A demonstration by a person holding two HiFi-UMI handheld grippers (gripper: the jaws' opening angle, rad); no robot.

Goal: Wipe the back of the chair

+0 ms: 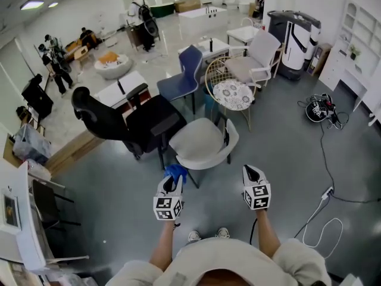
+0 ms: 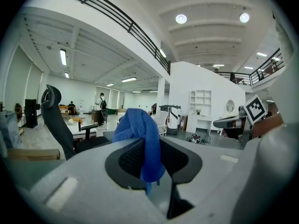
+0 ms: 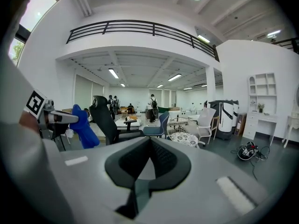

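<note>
Gripped cloth [image 1: 176,172] in left gripper [image 1: 172,183]; held right gripper [image 1: 250,171] closed, empty. Judged as approach step; next called for reaching cloth forward onto chair [image 1: 200,143] back.

A large open-plan office hall, two storeys high, is pictured. A black office chair [image 1: 98,115], a blue chair [image 1: 184,76], a white shell chair [image 1: 202,143] and a round patterned table [image 1: 233,94] are grouped on a grey floor [image 1: 286,159], with white desks [image 1: 209,45] beyond. A railed mezzanine [image 3: 140,29] and strip lights [image 3: 113,73] are seen overhead, and white shelving [image 1: 357,22] is set against one wall.
</note>
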